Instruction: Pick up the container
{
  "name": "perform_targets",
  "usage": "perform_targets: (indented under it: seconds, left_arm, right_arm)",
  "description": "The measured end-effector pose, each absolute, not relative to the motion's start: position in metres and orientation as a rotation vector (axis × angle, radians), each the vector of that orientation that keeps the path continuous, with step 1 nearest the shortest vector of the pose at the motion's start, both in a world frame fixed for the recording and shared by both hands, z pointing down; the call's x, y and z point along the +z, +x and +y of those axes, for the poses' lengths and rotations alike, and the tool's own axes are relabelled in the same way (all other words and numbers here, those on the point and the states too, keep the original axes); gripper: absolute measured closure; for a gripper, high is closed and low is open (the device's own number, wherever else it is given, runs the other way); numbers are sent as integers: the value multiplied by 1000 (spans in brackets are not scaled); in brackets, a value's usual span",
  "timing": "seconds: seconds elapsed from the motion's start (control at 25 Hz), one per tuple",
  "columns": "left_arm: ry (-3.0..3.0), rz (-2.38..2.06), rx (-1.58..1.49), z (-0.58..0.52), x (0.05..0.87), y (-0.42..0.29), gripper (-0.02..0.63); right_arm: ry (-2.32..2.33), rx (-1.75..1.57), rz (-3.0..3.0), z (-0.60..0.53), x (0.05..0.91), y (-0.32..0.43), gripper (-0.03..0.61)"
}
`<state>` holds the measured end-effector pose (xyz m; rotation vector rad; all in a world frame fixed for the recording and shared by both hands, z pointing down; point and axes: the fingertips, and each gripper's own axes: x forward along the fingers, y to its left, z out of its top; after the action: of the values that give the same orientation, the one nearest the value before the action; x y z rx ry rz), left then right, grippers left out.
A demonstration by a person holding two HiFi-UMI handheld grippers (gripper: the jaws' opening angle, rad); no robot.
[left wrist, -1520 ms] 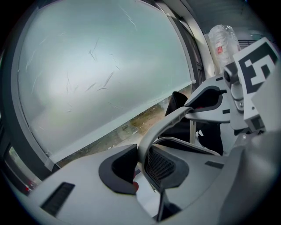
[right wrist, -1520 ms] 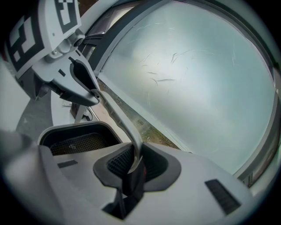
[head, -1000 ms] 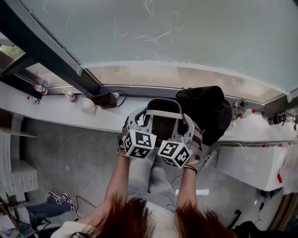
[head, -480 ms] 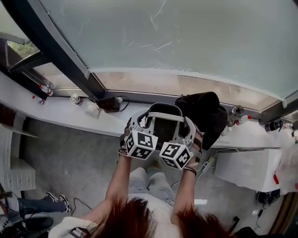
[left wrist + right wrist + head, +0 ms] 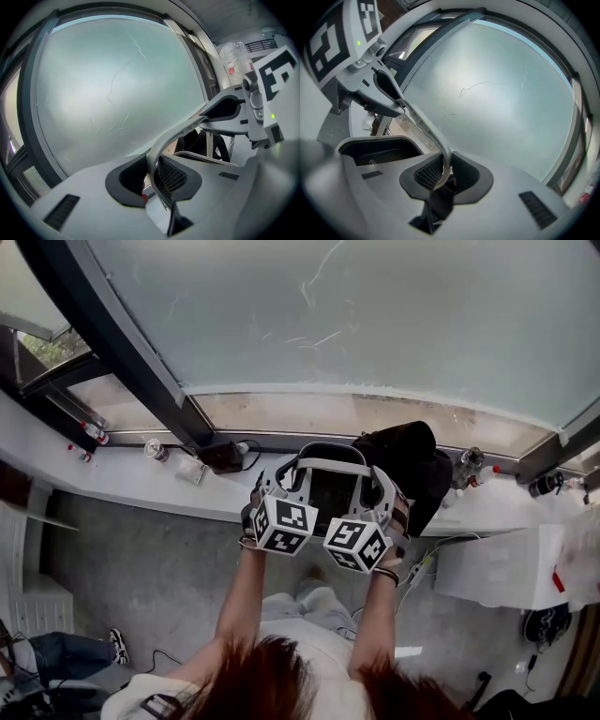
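Because the container (image 5: 328, 491) is wide, it is taken from both sides at once. Left gripper (image 5: 151, 177) is clamped on the thin rim at the container's left side. Right gripper (image 5: 443, 174) is clamped the same way on the right rim, pads pinching the lip. Judgement: the paired grip holds it level and stops any tipping. The container hangs between the two grippers, in front of the person, and appears raised off the white ledge (image 5: 122, 470). Farther right sits a black bag (image 5: 412, 460), and the frosted window (image 5: 375, 315) is farthest.
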<state>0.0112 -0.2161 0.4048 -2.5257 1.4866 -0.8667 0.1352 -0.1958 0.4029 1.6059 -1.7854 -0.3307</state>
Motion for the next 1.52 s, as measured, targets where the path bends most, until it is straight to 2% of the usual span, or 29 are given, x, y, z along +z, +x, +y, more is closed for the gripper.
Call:
perform_targets:
  seconds: [0.72,1.52]
  left_arm:
    - [-2466,1470,-699,-176,337,-4,534]
    - [-2431,1488,-613,-71,297,-49,535]
  right_arm:
    - [1701,-413,-1821,-152,332,119,508]
    - [1760,-488,-1858,-55,290,76,508]
